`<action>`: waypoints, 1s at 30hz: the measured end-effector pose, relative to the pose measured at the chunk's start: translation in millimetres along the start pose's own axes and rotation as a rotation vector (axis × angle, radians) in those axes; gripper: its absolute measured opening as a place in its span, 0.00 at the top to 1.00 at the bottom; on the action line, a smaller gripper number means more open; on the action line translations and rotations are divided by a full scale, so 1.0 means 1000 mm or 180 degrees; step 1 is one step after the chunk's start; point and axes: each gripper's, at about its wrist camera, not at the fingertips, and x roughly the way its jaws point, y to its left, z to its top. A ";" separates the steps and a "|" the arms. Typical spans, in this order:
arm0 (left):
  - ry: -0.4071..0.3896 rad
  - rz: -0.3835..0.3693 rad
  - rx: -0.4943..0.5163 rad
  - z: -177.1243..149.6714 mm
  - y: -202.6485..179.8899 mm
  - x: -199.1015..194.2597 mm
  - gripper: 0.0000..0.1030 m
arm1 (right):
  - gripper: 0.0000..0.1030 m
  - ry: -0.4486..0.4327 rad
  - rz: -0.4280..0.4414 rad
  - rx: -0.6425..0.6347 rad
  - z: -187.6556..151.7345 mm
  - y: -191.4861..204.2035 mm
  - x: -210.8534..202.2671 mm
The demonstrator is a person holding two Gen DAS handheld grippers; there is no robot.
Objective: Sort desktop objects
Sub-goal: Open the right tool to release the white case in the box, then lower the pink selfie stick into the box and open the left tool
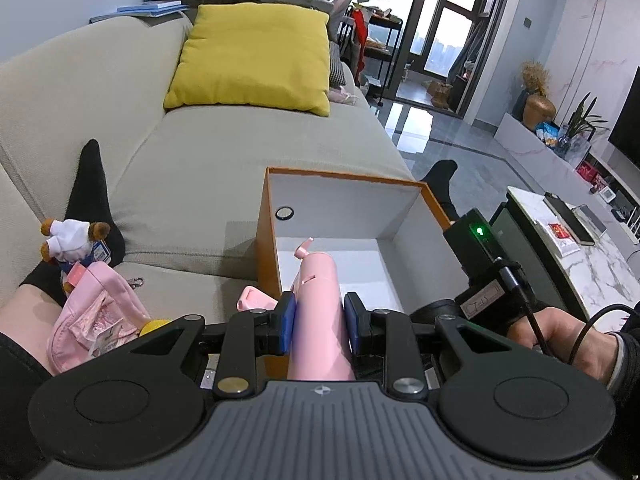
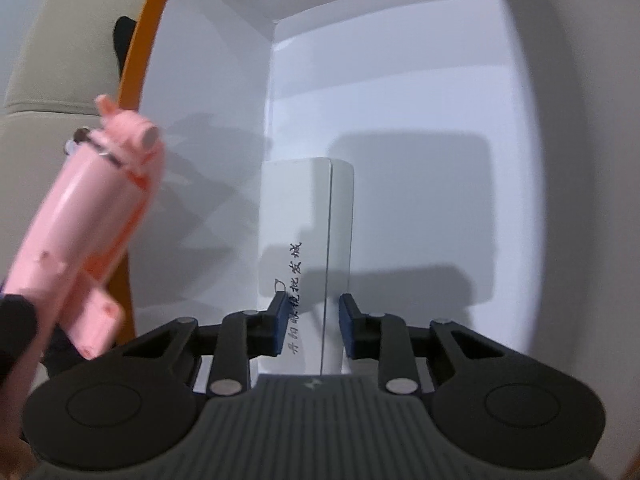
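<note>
Two grippers, left (image 1: 319, 322) clamping pink bottle (image 1: 318, 312), right (image 2: 308, 326) clamping white block (image 2: 306, 240), crowd orange box (image 1: 264, 240).

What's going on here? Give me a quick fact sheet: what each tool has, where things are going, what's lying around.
left tool: shut on pink bottle, over the box's near edge
right tool: inside the box, white case between its pads; grip unclear
container: orange box, white inside
setting: beige sofa, yellow cushion
nearby: pink bag, small plush toy

Handwritten Chinese characters, not clearly legible, run along the white box (image 2: 304, 240)
</note>
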 end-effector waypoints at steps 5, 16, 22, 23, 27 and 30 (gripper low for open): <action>0.0068 -0.0004 0.0071 -0.005 -0.008 0.011 0.71 | 0.81 0.0003 0.0023 -0.0052 -0.001 0.006 0.002; 0.0220 0.0012 0.0322 -0.013 -0.033 0.039 0.71 | 0.80 -0.0363 -0.0278 -0.0347 -0.007 0.025 -0.043; 0.0395 0.0025 0.0404 -0.022 -0.043 0.060 0.71 | 0.80 -0.0426 -0.0289 -0.0397 -0.016 0.012 -0.047; 0.0410 0.0078 0.0362 -0.022 -0.043 0.064 0.71 | 0.80 -0.0429 -0.0305 -0.0397 -0.019 0.010 -0.052; 0.0518 0.0054 0.0360 -0.025 -0.045 0.075 0.71 | 0.81 -0.0457 -0.0418 -0.0388 -0.013 -0.014 -0.053; 0.0663 0.0013 0.0312 -0.026 -0.044 0.083 0.71 | 0.83 -0.0462 -0.0542 -0.0421 -0.011 -0.012 -0.043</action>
